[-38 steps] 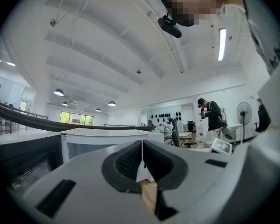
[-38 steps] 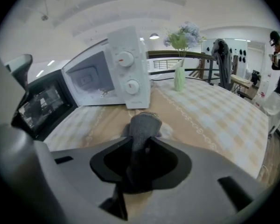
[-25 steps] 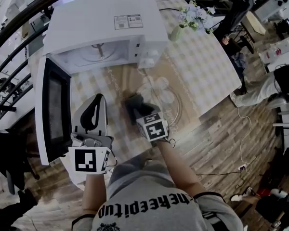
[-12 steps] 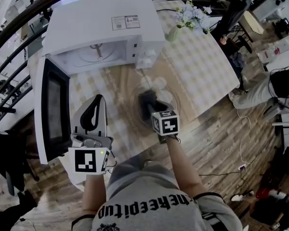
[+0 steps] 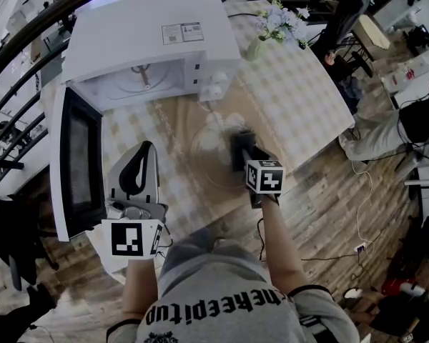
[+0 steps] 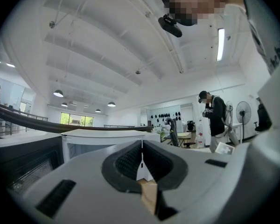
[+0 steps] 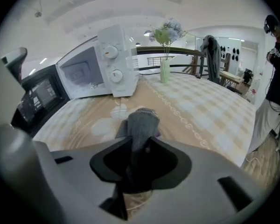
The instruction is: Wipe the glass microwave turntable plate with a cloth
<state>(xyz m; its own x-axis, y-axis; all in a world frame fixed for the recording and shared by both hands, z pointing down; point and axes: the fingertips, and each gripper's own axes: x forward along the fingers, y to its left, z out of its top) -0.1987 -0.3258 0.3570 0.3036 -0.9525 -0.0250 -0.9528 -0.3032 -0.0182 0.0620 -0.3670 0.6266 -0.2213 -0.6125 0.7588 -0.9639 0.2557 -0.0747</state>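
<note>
The right claw [image 7: 140, 148] is clamped on a bunched dark grey cloth [image 7: 141, 118]. The cloth's free end sticks out past the jaws and presses down onto the clear round glass microwave turntable plate [image 5: 209, 154]. In the head view that claw [image 5: 242, 148] sits over the plate's 3 o'clock edge, with the cloth touching the glass there. The plate lies flat on the beige checked surface [image 5: 300, 98], out of the oven. The white box microwave [image 5: 150, 34] stands just beyond it, at 11 o'clock from the claw. The left claw [image 6: 141, 161] has its jaws pressed together on nothing and hangs at 9 o'clock, off the plate, near the microwave's dark-windowed open door [image 5: 75, 166]. A pale green vase of flowers [image 5: 261, 45] stands at 1 o'clock.

I judge the wiping to be under way, since the cloth is gripped and on the glass. How much of the plate is already clean cannot be read, so the rest of its face may be left to cover.
</note>
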